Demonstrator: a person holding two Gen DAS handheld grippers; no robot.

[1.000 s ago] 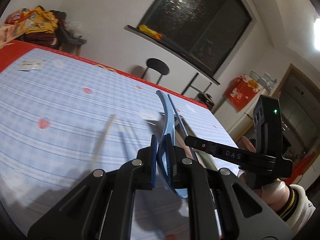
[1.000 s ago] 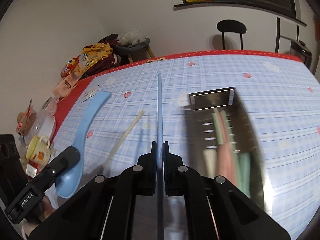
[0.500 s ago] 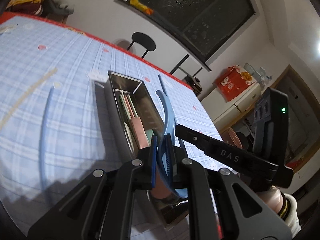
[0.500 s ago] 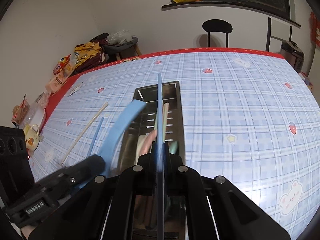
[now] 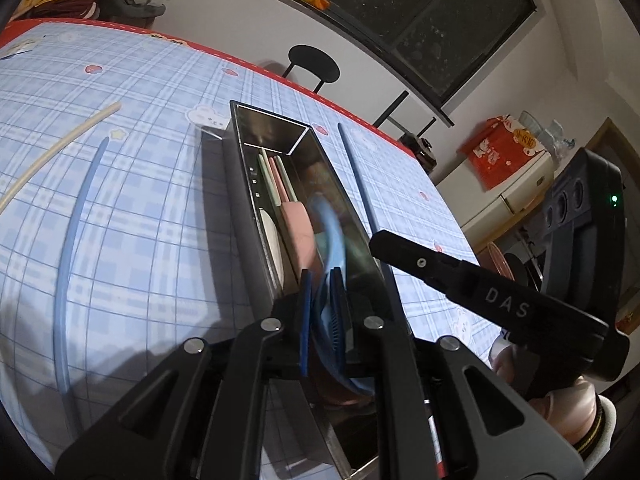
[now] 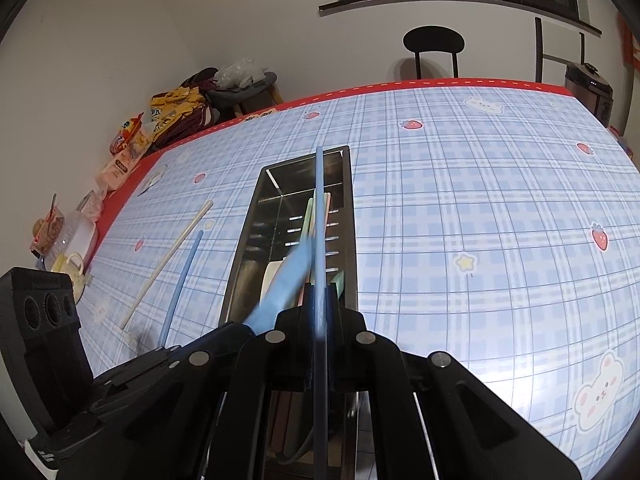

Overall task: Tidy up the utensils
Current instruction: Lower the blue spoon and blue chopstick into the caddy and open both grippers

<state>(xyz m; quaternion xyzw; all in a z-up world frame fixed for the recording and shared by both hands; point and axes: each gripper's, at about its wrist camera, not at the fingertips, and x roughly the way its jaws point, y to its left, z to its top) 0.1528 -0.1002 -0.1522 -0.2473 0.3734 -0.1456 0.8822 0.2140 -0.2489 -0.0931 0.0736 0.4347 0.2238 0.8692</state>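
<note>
A long steel utensil tray lies on the blue plaid table and holds pink, green and cream utensils. My left gripper is shut on a blue spoon, whose handle points down into the tray; the spoon also shows blurred in the right wrist view. My right gripper is shut on a blue chopstick, held over the tray along its length; it also shows in the left wrist view.
A second blue chopstick and a cream chopstick lie on the table left of the tray. Snack bags and cups crowd the far left edge. A black chair stands behind.
Both grippers have moved over the tray. The blue spoon has dropped from above the table down into the tray. The right gripper's chopstick now lies lined up over the tray.
</note>
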